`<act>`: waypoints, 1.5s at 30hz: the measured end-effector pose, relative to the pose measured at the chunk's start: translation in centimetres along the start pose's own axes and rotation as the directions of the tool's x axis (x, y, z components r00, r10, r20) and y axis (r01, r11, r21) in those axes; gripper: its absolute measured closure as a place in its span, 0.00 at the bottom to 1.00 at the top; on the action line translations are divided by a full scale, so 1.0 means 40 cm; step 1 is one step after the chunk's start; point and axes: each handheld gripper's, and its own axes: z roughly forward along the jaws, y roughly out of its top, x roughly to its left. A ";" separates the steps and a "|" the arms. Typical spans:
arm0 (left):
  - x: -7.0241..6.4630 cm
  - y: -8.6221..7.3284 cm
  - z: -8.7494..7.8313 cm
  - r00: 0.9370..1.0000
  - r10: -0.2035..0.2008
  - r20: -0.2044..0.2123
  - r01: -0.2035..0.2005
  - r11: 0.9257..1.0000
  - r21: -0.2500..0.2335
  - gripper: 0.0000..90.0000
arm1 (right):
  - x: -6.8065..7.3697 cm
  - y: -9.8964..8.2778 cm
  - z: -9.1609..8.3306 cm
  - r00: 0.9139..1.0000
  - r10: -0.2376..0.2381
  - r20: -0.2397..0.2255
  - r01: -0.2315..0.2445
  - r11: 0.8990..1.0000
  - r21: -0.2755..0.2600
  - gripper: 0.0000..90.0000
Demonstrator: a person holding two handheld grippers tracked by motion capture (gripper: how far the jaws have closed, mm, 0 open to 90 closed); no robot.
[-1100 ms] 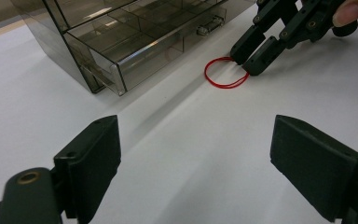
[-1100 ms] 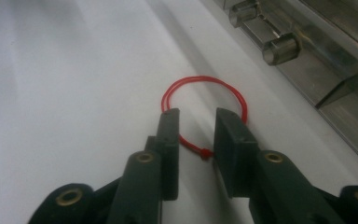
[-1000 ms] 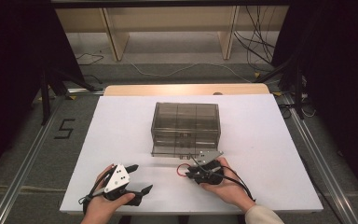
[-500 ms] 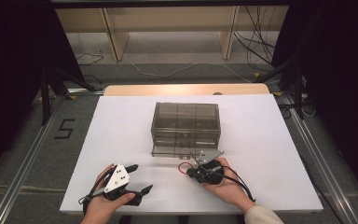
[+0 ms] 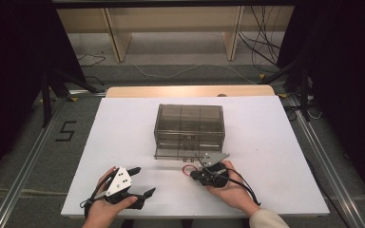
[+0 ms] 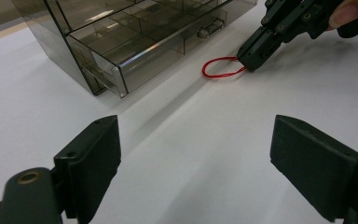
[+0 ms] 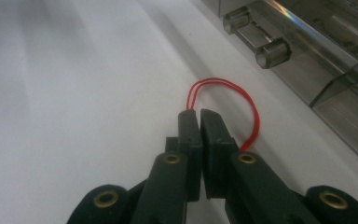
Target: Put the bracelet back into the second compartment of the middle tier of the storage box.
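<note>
While its jaws have just been closing, the right gripper [image 5: 196, 174] now pinches a red rubber band [image 7: 242, 100] on the white table [image 5: 275, 142], just in front of the smoky clear drawer box [image 5: 189, 126] and near its drawer knobs [image 7: 272, 52]. Most of the band's loop lies free beyond the pressed-together tips. Further from the box, toward its front left corner, the left gripper [image 6: 196, 168] hovers with jaws spread wide, holding nothing.
</note>
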 end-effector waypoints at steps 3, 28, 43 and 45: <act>0.000 0.000 0.000 1.000 0.000 0.000 0.000 1.000 -0.001 0.18 | 0.000 0.001 -0.002 1.000 -0.002 -0.003 0.002 1.000 -0.003 0.98; 0.002 0.000 -0.002 1.000 -0.007 -0.011 0.007 1.000 -0.003 0.18 | 0.009 0.014 -0.027 1.000 0.007 -0.018 -0.008 0.999 -0.046 0.98; 0.003 -0.001 -0.002 1.000 -0.006 -0.014 0.006 1.000 -0.005 0.18 | 0.013 0.020 -0.037 1.000 0.009 -0.024 -0.011 0.998 -0.063 0.98; 0.003 -0.001 -0.002 1.000 -0.005 -0.014 0.005 1.000 -0.004 0.18 | 0.014 0.021 -0.039 1.000 0.007 -0.025 -0.009 0.998 -0.065 0.98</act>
